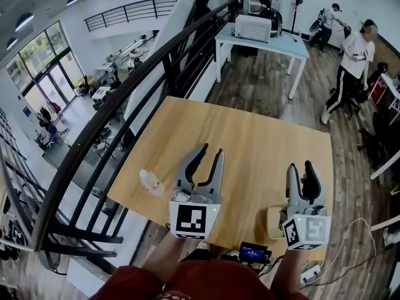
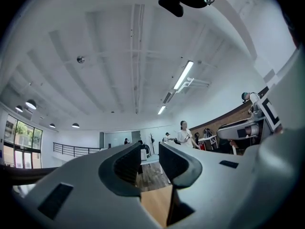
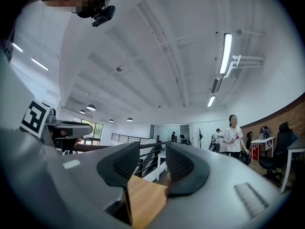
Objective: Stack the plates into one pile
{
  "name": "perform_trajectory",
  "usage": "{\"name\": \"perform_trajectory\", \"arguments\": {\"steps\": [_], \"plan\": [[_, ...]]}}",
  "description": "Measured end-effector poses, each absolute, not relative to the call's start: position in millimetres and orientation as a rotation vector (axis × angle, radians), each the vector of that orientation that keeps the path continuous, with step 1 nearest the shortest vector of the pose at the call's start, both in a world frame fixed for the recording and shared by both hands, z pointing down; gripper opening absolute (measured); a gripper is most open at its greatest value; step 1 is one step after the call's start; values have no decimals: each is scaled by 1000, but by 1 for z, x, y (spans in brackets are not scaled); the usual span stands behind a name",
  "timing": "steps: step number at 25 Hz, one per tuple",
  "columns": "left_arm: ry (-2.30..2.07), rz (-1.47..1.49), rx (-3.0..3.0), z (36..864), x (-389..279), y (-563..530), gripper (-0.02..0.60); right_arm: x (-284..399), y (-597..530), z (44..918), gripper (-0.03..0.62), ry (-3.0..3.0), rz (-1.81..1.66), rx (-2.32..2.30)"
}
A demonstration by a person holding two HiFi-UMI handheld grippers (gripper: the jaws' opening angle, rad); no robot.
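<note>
We hold our left gripper (image 1: 211,150) and right gripper (image 1: 300,166) up over the table (image 1: 250,136). Both have their jaws apart and hold nothing. One pale pile (image 1: 274,222), maybe the plates, sits at the table's near edge. We think the stacking is done.

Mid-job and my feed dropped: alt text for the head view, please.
The left gripper and right gripper hang open and empty over the near edge of a wooden table. A clear bottle sits left of them; a half-hidden cream object sits by the right one.
</note>
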State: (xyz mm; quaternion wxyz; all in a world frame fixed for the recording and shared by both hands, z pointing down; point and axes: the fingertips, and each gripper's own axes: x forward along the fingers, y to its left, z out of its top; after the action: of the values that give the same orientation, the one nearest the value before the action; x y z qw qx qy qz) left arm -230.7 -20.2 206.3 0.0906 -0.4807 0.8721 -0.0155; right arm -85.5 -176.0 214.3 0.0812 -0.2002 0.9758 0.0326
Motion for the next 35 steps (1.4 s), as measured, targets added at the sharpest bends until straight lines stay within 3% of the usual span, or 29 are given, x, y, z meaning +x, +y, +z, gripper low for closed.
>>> {"name": "perform_trajectory", "arguments": {"steps": [12,16,21,35], "plan": [[2589,9,-1426,204,-242,-28,96,-101,-178,219,175,2930,130,-599],[2578,-12,-1448,206,-241,-39,59,-97,-184,218,126,2923,138,-636],[2556,-3,-1491,211,-237,-51,6,-91,-188,214,9,2892,141,-667],[2539,-4,-1541,217,-236,-66,6,-86,-199,212,9,2866,153,-706]]}}
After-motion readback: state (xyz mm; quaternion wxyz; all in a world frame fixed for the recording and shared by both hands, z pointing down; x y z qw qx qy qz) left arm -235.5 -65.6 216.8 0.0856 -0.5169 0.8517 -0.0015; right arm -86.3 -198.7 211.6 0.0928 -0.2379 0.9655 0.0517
